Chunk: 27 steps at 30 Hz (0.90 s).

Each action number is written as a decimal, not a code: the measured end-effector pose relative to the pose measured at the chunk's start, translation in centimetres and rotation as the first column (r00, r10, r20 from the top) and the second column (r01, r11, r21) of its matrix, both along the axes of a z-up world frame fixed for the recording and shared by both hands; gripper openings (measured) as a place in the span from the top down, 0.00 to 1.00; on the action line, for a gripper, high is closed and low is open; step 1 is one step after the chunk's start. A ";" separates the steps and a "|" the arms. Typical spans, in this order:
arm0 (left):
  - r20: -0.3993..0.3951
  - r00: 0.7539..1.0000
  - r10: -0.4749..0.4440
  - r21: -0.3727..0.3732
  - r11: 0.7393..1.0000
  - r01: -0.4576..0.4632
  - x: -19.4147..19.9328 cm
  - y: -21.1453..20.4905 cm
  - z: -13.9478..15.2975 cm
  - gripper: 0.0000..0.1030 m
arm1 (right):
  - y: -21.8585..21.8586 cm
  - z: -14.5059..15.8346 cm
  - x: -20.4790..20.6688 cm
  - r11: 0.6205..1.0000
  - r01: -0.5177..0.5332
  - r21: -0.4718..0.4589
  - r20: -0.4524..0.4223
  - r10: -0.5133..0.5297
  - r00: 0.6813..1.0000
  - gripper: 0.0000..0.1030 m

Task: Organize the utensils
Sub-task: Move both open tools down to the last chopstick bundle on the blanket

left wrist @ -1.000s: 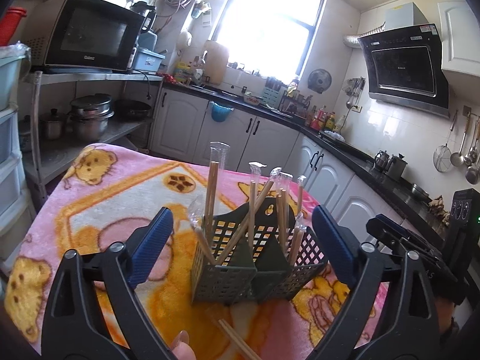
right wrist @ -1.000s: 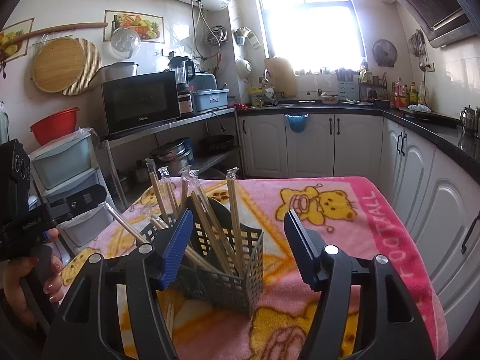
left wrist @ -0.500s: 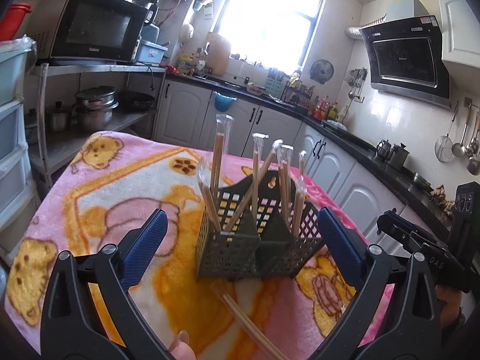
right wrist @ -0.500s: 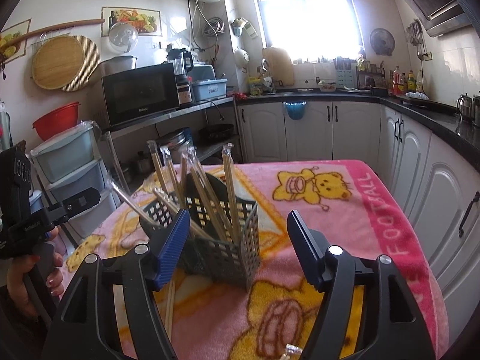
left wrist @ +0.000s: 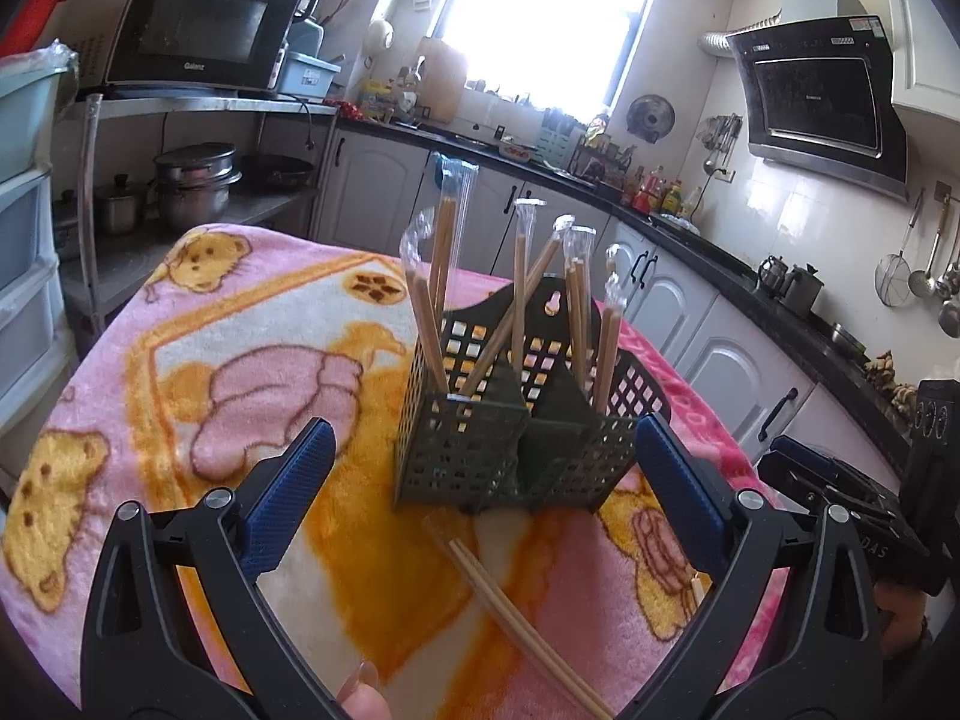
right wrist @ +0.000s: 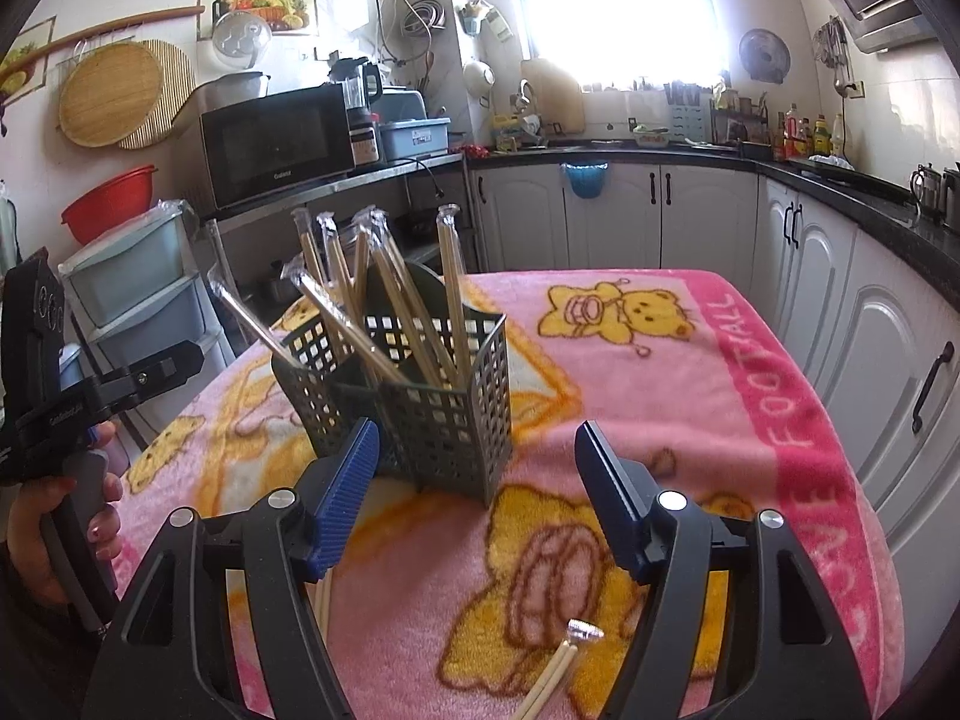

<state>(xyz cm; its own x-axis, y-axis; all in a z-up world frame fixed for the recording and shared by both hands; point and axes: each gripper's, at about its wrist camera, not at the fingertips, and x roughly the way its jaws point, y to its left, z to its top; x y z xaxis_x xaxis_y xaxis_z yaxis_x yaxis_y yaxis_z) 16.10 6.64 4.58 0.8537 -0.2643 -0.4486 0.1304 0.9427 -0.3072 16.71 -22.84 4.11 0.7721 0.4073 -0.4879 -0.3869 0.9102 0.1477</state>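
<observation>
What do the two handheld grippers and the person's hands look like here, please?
Both the left gripper and right gripper have black plastic frames with triangular cut-outs, silver screws and blue ribbed finger pads. The body carries white lettering. The left hand is bare, with painted nails.

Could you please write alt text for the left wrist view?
A dark green perforated plastic utensil caddy holding wrapped wooden chopsticks stands on a pink teddy-bear blanket, framed by the open left tongs. One loose chopstick pair lies before it.
</observation>
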 end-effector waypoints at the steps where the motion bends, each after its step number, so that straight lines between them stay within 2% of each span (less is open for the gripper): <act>1: -0.006 1.000 -0.003 0.000 1.000 0.003 0.0 -0.1 -0.2 0.10 | 0.0 -0.3 -0.1 1.000 -0.001 -0.002 -0.007 0.001 1.000 0.36; 19: -0.119 0.992 -0.051 0.005 0.999 0.052 0.2 -1.8 -4.2 0.10 | -0.1 -4.1 -0.7 0.999 -0.008 -0.036 -0.121 0.004 0.993 0.36; 23: -0.149 0.987 -0.067 0.009 0.998 0.069 0.5 -2.3 -5.1 0.10 | -0.2 -4.8 -0.9 0.999 -0.011 -0.042 -0.143 0.005 0.990 0.36; 27: -0.207 0.974 -0.094 -0.020 0.996 0.092 1.2 -2.8 -6.5 0.10 | -0.5 -5.6 -1.0 0.999 -0.009 -0.053 -0.173 0.000 0.985 0.36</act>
<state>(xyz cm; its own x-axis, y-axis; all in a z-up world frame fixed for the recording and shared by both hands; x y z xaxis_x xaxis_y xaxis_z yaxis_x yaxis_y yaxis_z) 17.30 3.88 -1.89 0.7137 -0.3435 -0.6104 0.1499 0.9262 -0.3460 15.71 -23.37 -1.47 0.6724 0.3801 -0.6351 -0.3635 0.9170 0.1639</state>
